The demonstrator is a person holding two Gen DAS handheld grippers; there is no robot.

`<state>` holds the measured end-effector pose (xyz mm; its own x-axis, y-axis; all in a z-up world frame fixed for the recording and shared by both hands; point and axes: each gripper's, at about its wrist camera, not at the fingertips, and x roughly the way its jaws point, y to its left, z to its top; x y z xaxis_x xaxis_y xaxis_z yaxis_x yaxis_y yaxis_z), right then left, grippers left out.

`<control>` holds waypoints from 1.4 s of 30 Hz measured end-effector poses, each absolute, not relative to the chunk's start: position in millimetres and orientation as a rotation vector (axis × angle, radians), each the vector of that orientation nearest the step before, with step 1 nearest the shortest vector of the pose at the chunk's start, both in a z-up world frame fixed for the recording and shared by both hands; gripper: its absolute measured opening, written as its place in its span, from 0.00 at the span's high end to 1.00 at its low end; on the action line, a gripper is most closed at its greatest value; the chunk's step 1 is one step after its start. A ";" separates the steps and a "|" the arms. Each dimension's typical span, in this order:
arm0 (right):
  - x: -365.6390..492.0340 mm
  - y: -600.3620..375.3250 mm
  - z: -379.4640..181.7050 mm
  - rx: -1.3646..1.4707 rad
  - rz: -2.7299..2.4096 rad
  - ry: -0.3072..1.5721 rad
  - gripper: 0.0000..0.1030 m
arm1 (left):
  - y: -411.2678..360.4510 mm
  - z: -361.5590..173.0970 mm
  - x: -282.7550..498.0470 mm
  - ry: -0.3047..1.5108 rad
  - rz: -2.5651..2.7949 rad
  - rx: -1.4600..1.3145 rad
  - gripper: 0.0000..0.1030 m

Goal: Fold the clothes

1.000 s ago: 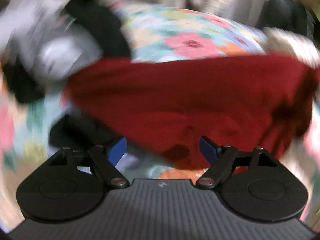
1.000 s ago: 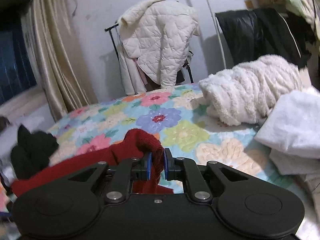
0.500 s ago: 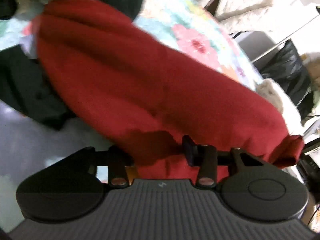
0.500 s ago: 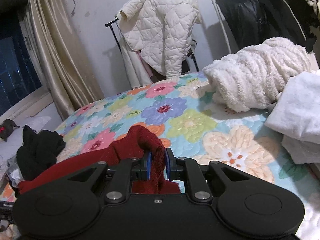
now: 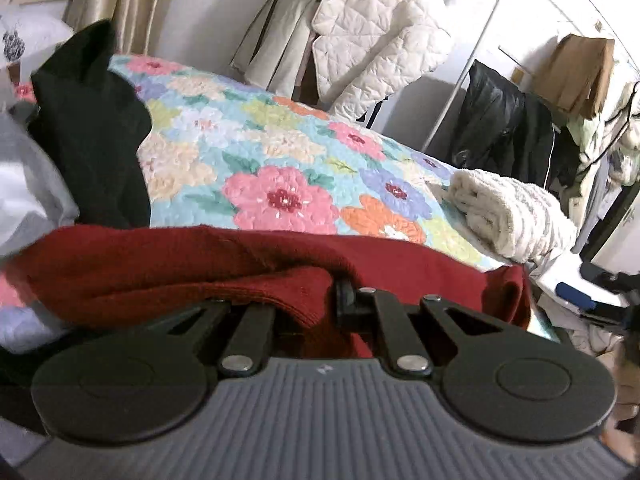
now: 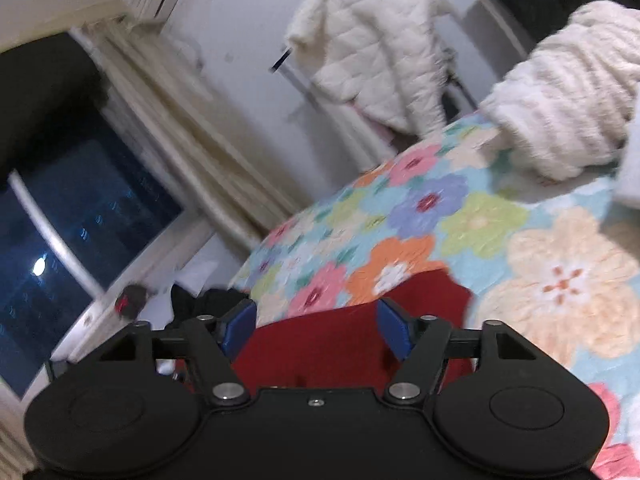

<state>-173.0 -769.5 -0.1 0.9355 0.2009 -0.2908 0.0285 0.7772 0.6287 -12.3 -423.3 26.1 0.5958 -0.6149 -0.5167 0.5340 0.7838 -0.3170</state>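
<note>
A dark red knitted garment (image 5: 180, 264) lies across the near edge of the flowered bed quilt (image 5: 280, 168). My left gripper (image 5: 320, 296) is shut on a thick fold of it, and the cloth hides the left finger. In the right wrist view the same red garment (image 6: 340, 344) lies flat on the quilt (image 6: 560, 280) just below my right gripper (image 6: 316, 326). That gripper is open, its blue pads (image 6: 394, 328) spread wide with nothing between them.
A black garment (image 5: 92, 132) and grey-white cloth (image 5: 28, 188) are heaped at the left. A fluffy cream blanket (image 5: 512, 212) is rolled at the right of the bed. A white quilted jacket (image 5: 372, 36) and dark coats (image 5: 504, 120) hang on racks behind. A window (image 6: 80, 216) is at the left.
My left gripper went from open to shut on the red garment and its view swung up level. My right gripper let go of the red cloth, opened wide and tilted.
</note>
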 end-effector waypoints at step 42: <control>-230.2 -725.2 98.1 0.518 0.266 0.037 0.94 | -494.7 200.8 -130.4 0.241 -1.085 -0.004 0.92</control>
<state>-230.2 -725.2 98.1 0.9648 0.2608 0.0324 -0.2423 0.8350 0.4940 -130.4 -494.7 200.8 0.4433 -0.8755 -0.1921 0.8747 0.4694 -0.1208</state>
